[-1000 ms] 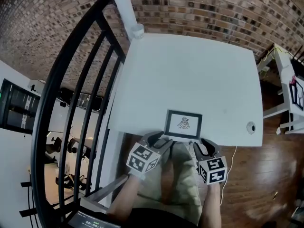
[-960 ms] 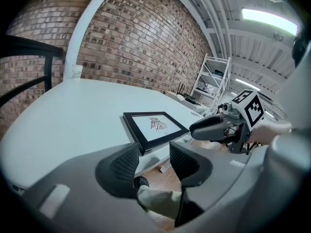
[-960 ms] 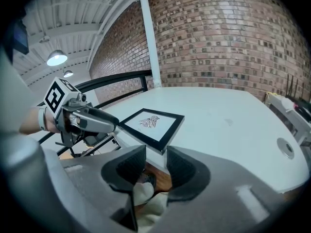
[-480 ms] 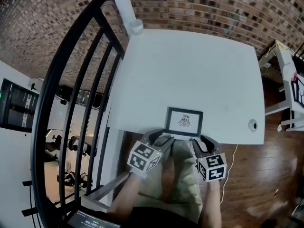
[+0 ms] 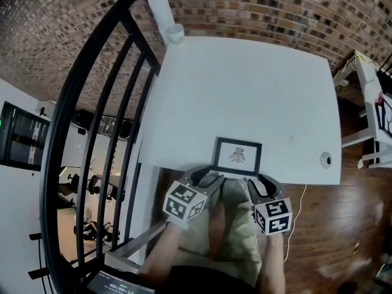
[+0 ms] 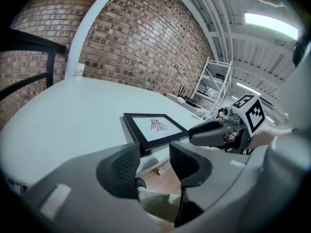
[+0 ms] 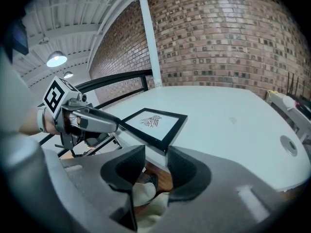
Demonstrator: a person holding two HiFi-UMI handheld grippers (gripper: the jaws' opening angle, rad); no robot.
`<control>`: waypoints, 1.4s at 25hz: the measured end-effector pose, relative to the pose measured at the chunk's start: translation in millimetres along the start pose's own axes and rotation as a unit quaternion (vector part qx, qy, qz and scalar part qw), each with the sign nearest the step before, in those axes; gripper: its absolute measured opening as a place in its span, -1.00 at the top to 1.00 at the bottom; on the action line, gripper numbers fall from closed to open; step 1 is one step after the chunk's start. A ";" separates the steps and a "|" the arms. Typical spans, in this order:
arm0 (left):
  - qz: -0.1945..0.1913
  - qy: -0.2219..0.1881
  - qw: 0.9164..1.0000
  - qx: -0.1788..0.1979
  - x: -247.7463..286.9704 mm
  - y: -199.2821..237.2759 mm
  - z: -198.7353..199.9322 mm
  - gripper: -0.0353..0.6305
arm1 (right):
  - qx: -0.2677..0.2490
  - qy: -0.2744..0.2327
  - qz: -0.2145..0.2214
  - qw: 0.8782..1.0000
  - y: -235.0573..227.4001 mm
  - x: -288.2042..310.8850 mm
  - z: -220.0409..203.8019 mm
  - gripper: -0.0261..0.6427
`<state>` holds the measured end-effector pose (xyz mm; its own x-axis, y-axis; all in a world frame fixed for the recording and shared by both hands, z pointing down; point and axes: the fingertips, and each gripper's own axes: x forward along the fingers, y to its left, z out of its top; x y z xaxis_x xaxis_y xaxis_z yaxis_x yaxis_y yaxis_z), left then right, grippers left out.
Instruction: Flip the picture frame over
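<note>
A black picture frame lies face up on the white table, close to the near edge, with a small dark drawing on white showing. My left gripper hovers just off that edge at the frame's near left corner, jaws open and empty. In the left gripper view the frame lies just beyond my left gripper. My right gripper sits off the edge at the near right corner. Its jaws are opening, with nothing between them. The frame's corner lies just ahead of my right gripper.
A black metal railing runs along the table's left side, with a white post at the far left corner. A round grommet sits near the table's right front corner. White furniture stands to the right on wooden floor.
The head view has shifted slightly. The frame and both grippers keep their places.
</note>
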<state>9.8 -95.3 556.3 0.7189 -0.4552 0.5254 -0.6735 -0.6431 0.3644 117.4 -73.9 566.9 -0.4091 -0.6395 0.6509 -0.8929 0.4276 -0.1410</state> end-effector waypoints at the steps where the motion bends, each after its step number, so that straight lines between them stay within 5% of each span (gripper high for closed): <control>1: 0.000 -0.001 1.000 0.001 -1.2 -0.6 1.3 0.28 | 0.000 -0.002 0.000 1.000 0.4 -1.5 1.3 0.54; 35: -0.006 -0.052 0.998 0.041 -35.5 -30.8 52.5 0.29 | -0.024 -0.058 -0.024 0.998 4.4 -48.1 51.6 0.54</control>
<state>14.1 -91.6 486.1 0.7435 -0.5059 0.4373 -0.6517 -0.6948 0.3042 123.4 -74.2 496.6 -0.3884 -0.7281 0.5648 -0.9028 0.4236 -0.0748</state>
